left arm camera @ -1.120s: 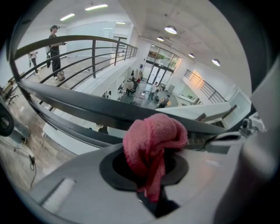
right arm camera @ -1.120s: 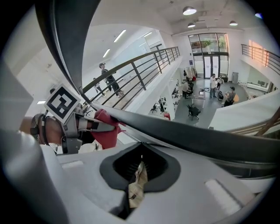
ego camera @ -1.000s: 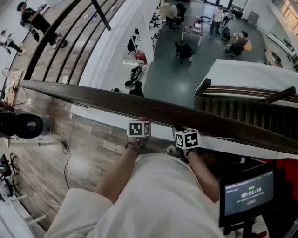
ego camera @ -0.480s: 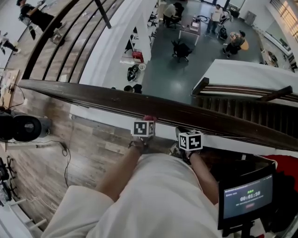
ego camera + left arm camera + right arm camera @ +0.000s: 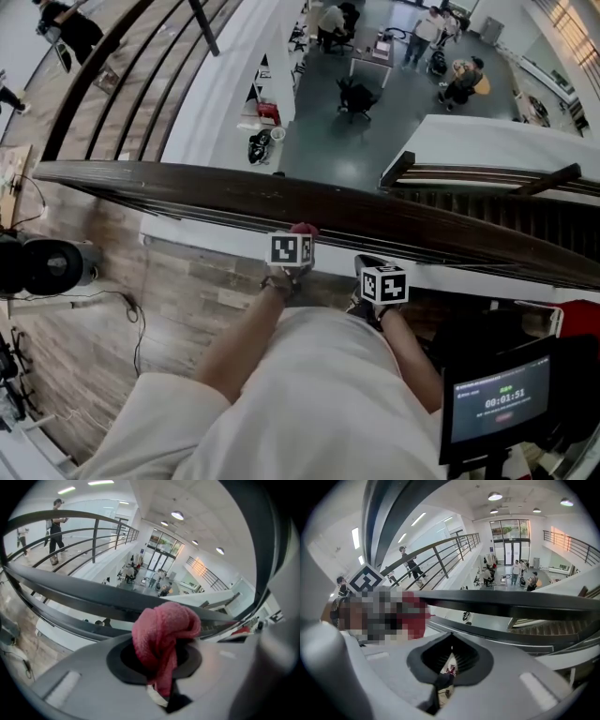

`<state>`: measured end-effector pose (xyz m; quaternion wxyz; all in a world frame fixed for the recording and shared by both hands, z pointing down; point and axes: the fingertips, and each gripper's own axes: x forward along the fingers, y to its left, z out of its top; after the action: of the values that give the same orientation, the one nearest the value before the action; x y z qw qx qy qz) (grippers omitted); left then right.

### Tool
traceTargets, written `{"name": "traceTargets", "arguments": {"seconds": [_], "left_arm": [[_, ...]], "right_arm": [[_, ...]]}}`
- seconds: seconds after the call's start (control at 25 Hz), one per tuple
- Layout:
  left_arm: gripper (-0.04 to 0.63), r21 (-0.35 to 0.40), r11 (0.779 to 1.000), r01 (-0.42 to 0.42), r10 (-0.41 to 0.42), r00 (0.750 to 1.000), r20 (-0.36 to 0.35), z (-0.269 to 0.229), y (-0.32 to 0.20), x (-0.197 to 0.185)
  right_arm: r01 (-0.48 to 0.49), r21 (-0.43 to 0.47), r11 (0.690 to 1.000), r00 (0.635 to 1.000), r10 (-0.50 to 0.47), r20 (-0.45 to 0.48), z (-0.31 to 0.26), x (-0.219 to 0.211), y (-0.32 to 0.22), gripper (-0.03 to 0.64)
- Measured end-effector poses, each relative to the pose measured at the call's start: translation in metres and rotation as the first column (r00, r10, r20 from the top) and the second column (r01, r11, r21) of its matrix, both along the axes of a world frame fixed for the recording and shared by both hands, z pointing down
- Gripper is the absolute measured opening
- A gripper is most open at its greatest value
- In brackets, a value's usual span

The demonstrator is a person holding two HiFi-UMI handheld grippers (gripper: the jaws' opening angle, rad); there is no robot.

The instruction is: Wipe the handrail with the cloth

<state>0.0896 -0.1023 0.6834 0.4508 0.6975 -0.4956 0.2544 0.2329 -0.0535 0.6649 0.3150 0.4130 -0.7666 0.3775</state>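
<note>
A dark brown wooden handrail (image 5: 187, 192) runs across the head view from left to right. My left gripper (image 5: 298, 238) is shut on a bunched red cloth (image 5: 303, 229), which rests against the rail's near edge. In the left gripper view the cloth (image 5: 164, 637) fills the jaws, with the handrail (image 5: 84, 597) just behind it. My right gripper (image 5: 373, 270) hangs just right of the left one, slightly below the rail, jaws shut and empty. The right gripper view shows its jaws (image 5: 450, 660) under the handrail (image 5: 511, 602), with the red cloth (image 5: 417, 613) at the left.
Beyond the rail is an open drop to a lower floor (image 5: 356, 141) with people and desks. A staircase (image 5: 506, 220) descends at the right. A black monitor (image 5: 497, 403) stands at my lower right. Wooden flooring (image 5: 187, 291) and black equipment (image 5: 42, 267) lie at the left.
My left gripper with the cloth has shifted a little to the right along the rail. The right gripper has kept its place beside it.
</note>
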Motion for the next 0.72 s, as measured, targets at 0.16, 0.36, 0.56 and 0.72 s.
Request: {"name": "traceTargets", "arguments": {"seconds": [0.16, 0.36, 0.56, 0.72], "left_arm": [[0.084, 0.008, 1.000, -0.004, 0.004, 1.000, -0.001, 0.000, -0.003, -0.023], [0.084, 0.027, 1.000, 0.014, -0.014, 1.000, 0.004, -0.002, -0.004, -0.056], [0.084, 0.096, 0.995, -0.005, 0.002, 0.999, 0.038, -0.017, -0.002, -0.073], [0.084, 0.189, 0.979, -0.071, 0.069, 0.997, 0.015, -0.033, -0.005, -0.049]], "right_arm": [[-0.068, 0.011, 0.998, 0.998, 0.068, 0.006, -0.003, -0.013, 0.000, 0.003], [-0.126, 0.005, 0.992, 0.992, 0.126, 0.007, -0.001, -0.033, 0.007, 0.003], [-0.117, 0.004, 0.993, 0.993, 0.117, 0.012, 0.002, -0.050, 0.014, 0.003], [-0.109, 0.008, 0.994, 0.994, 0.108, 0.020, 0.000, -0.054, 0.017, 0.003]]}}
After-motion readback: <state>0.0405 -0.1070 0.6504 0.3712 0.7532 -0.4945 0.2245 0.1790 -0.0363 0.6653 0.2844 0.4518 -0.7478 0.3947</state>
